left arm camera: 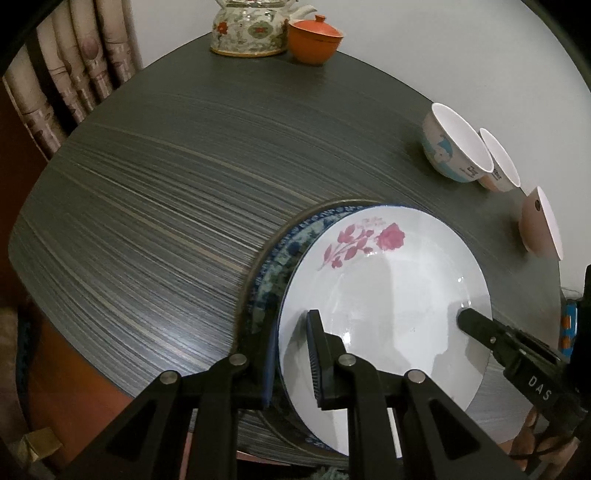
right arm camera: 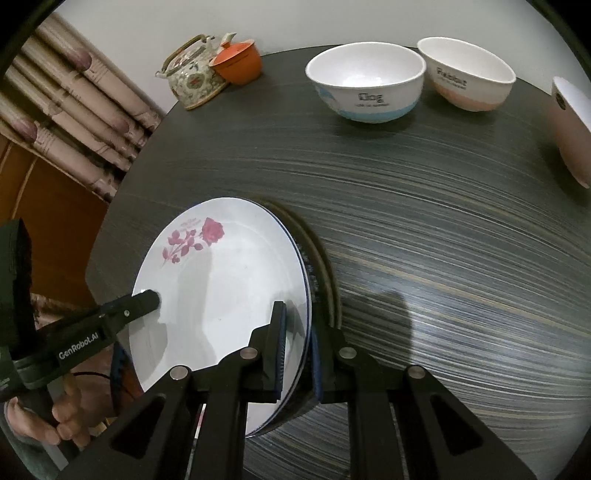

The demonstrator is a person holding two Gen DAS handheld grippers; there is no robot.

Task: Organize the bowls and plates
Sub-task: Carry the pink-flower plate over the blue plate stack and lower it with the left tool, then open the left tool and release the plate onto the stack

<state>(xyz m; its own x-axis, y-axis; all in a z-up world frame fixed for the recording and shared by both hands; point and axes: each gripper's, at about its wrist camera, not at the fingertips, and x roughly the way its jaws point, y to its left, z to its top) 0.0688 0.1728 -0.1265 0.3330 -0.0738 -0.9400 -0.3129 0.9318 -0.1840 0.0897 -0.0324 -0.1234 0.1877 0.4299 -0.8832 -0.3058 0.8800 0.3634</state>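
A white plate with a pink rose (left arm camera: 388,295) (right arm camera: 221,295) tops a stack with a blue-patterned plate (left arm camera: 284,254) under it, near the front edge of the dark table (left arm camera: 166,221). My left gripper (left arm camera: 291,332) is shut on the stack's left rim, one finger above and one below. Across from it, my right gripper (right arm camera: 297,325) is shut on the right rim. Each gripper shows in the other's view: the right one (left arm camera: 465,317) and the left one (right arm camera: 149,297). A blue-banded bowl (right arm camera: 365,85), a pink-banded bowl (right arm camera: 465,81) and a plain pink bowl (right arm camera: 572,129) stand apart at the back right.
A flowered teapot (left arm camera: 251,33) and an orange lidded cup (left arm camera: 314,38) sit at the table's far edge. A striped curtain (left arm camera: 74,85) hangs to the left. A hand (right arm camera: 37,417) holds the left gripper's handle. The plate stack overhangs the table's near edge.
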